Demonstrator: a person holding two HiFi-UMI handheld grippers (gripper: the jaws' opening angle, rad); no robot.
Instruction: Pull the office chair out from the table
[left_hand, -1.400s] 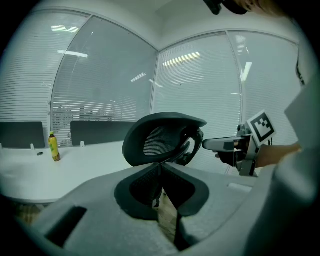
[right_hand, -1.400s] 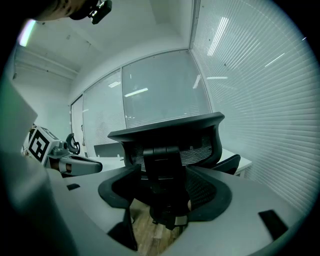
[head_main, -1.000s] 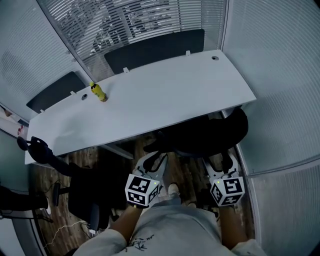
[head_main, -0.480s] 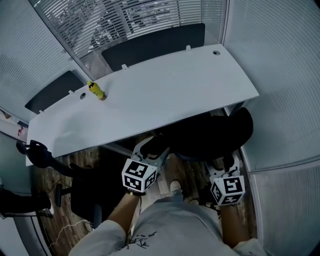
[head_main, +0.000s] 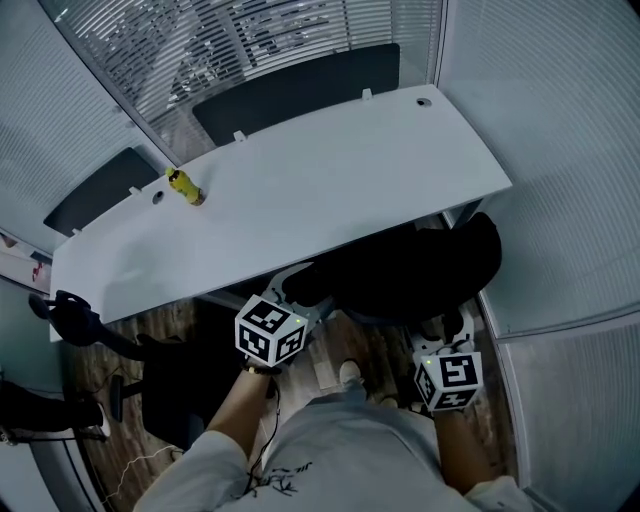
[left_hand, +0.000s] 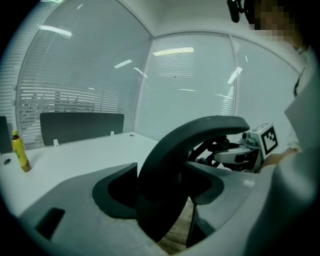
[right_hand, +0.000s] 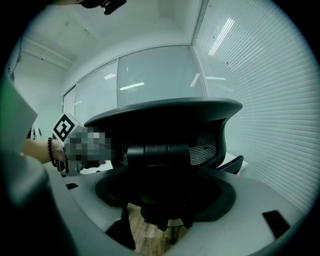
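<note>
Left claw (head_main: 298, 290): my jaws have just been opening and now stand wide, with the back rim of the office chair (head_main: 420, 265) between them, ungripped. Chair: at the table's (head_main: 300, 190) near edge, toward its right corner. Right claw (head_main: 450, 325): jaws apart, holding nothing, facing the chair's back.

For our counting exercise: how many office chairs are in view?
2: one office chair at the table's right end; a second chair near its left end. More could be hidden.

Office chair (head_main: 410, 265) partly under table (head_main: 300, 200); bottle (head_main: 183, 187) on table's left.
</note>
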